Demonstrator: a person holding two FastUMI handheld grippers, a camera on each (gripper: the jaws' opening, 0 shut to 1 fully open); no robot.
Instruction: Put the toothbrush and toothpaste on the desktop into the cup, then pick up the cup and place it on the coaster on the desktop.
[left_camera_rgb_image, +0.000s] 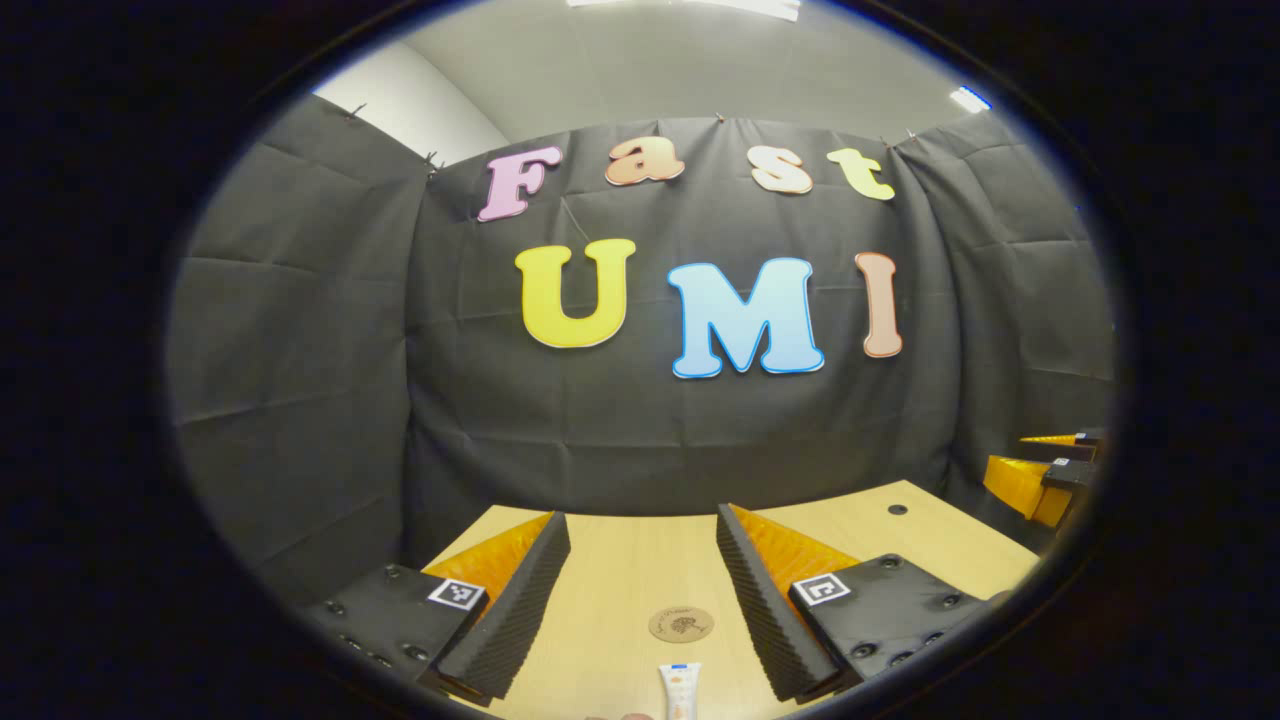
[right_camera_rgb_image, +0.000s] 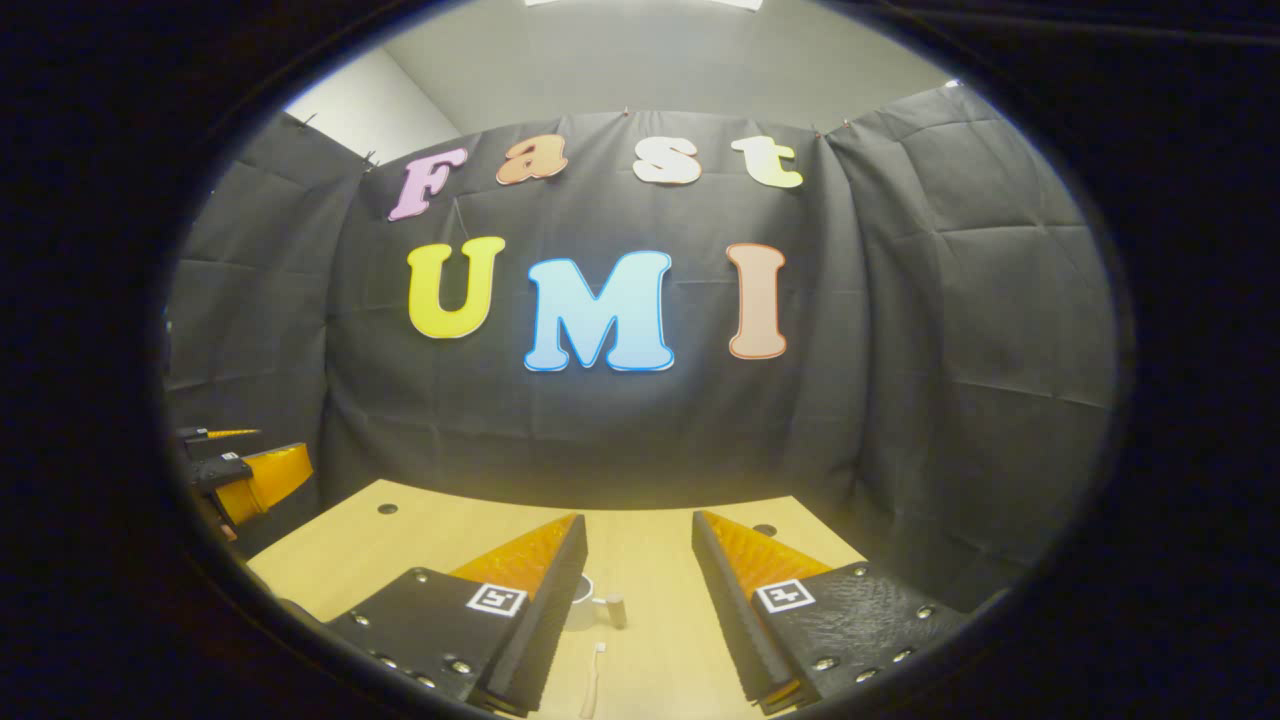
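My left fingers (left_camera_rgb_image: 640, 600) are spread wide above the table (left_camera_rgb_image: 620, 560), holding nothing, because the toothpaste (left_camera_rgb_image: 680, 690) and coaster (left_camera_rgb_image: 681, 625) lie between them. My right fingers (right_camera_rgb_image: 635, 600) are spread too, framing the cup (right_camera_rgb_image: 585, 605) and toothbrush (right_camera_rgb_image: 594, 680).

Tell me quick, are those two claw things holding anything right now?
Left gripper: open, holding nothing, above the toothpaste.
Right gripper: open, holding nothing, above the toothbrush.
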